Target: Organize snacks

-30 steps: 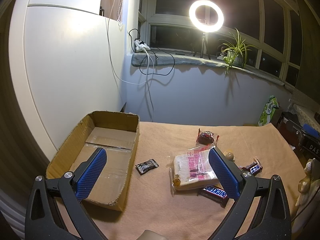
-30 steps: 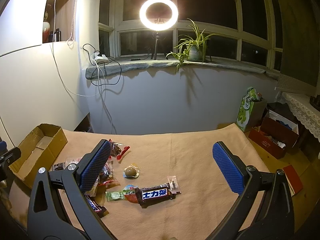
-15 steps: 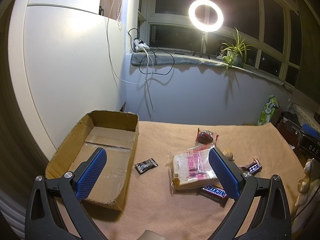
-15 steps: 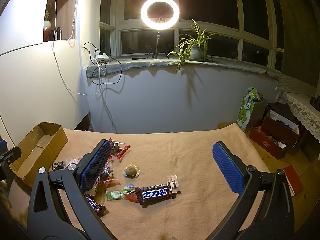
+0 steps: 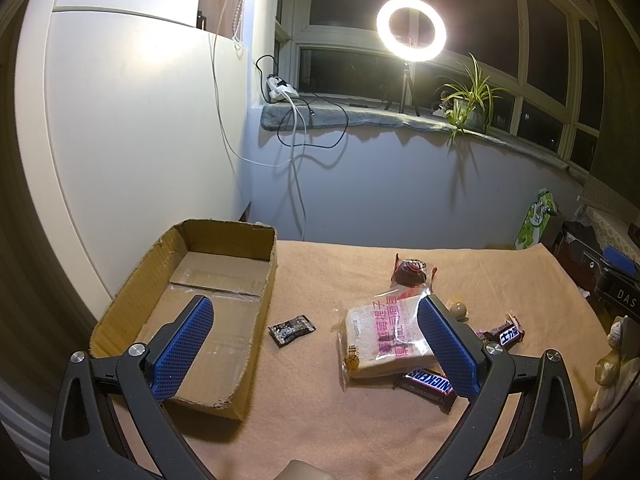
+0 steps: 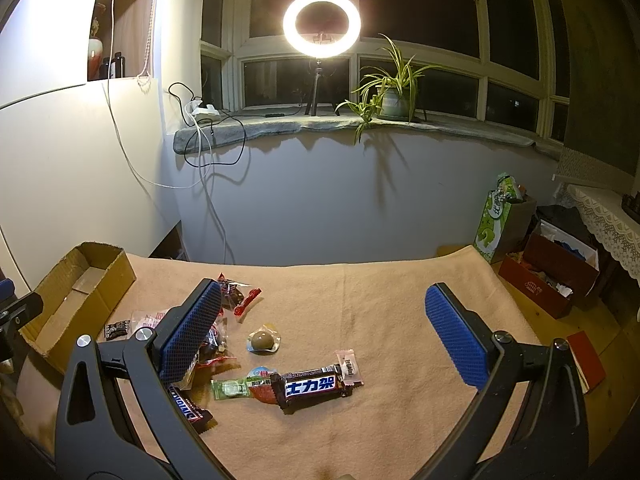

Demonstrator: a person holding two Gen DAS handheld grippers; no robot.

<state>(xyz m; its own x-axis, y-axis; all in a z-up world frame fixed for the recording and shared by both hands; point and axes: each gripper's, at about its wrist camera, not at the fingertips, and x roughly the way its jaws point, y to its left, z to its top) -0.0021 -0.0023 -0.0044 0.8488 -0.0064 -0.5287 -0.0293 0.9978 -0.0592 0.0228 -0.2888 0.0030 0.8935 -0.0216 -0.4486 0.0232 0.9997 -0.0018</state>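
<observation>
The left tool (image 5: 312, 344) is spread wide and holds nothing; it hovers above the desk (image 5: 360, 432), which is covered with a peach cloth. The right tool (image 6: 324, 336) is likewise spread wide and holds nothing.

Landmark: the cardboard box (image 5: 192, 304), open-topped, with no snacks visible in it, at the left end of the desk.

- Small dark candy packet (image 5: 291, 330): just right of the box, flat on the cloth.
- Bagged bread slice (image 5: 384, 336): further right of the box, partly overlapping a Snickers bar (image 5: 428, 386).
- Dark round snack in clear wrap (image 5: 409, 272): right of the box, beyond the bread.
- Round brown sweet (image 6: 263, 339): well right of the box.
- Blue-label chocolate bar (image 6: 314, 388): furthest from the box, touching a green-wrapped snack (image 6: 232, 388) and a small pale sachet (image 6: 349, 366).
</observation>
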